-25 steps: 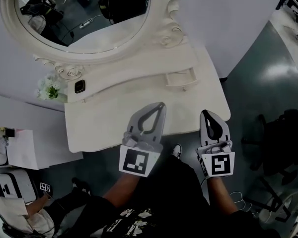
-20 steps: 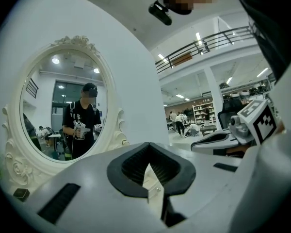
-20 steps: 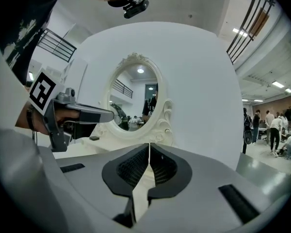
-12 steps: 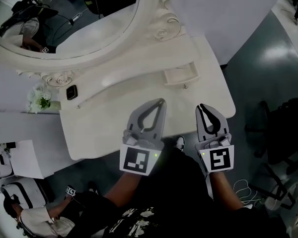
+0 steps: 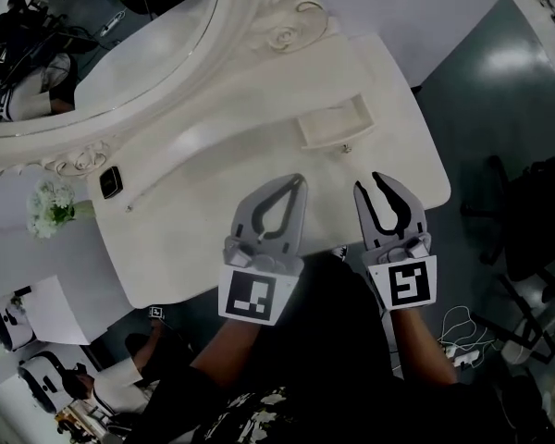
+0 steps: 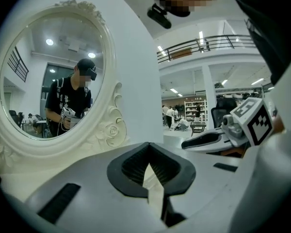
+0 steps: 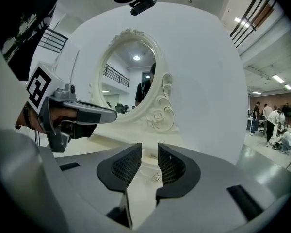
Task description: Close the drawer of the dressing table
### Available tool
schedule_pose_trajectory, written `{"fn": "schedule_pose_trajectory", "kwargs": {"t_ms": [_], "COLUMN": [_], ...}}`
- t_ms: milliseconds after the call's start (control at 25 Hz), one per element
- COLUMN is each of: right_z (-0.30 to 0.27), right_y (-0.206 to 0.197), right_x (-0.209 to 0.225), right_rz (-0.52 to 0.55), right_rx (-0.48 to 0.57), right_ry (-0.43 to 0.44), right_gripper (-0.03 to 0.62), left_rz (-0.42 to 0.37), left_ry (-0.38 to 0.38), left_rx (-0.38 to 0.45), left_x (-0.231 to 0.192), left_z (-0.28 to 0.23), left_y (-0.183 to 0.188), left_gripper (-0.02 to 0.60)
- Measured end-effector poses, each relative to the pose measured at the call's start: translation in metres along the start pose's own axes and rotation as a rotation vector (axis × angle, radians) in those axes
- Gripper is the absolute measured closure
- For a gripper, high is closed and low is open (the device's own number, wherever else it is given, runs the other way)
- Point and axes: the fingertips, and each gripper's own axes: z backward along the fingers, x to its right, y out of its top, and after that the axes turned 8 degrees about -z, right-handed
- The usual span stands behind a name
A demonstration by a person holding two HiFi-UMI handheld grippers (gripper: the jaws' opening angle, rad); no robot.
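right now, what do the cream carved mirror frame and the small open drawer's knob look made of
Cream carved mirror frame: probably painted wood or moulded resin, satin finish; scrolls and rosette carry even soft sheen. Small open drawer's knob: pale, perhaps metal; too small to tell.

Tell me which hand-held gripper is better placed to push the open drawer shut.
Right, probably. The right hand-held gripper frames the knob of the drawer between its opening jaws, which hold nothing. The left hand-held gripper is shut, and its view shows the mirror, not the drawer.
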Motion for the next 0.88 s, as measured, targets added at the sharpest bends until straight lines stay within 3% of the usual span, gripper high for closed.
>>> {"fn": "schedule_pose_trajectory", "kwargs": {"t_ms": [520,880], "right_z": [-0.035,-0.067], "right_y": [-0.055,-0.084], "right_x": [0.01,0.018], "right_rz": [-0.052,-0.044], "right_rx": [-0.097,-0.156], "right_ry": [-0.014,-0.014], "right_gripper": [0.477,0.464], "left_rz": [0.006,0.027], "left_ry": [-0.088,-0.096], "left_rx": [-0.07,-0.115], "left_x": [0.002,-0.007], "left_z": [-0.021,-0.026], "left_y": [-0.05,-0.075], "left_gripper": [0.58,0.58]}}
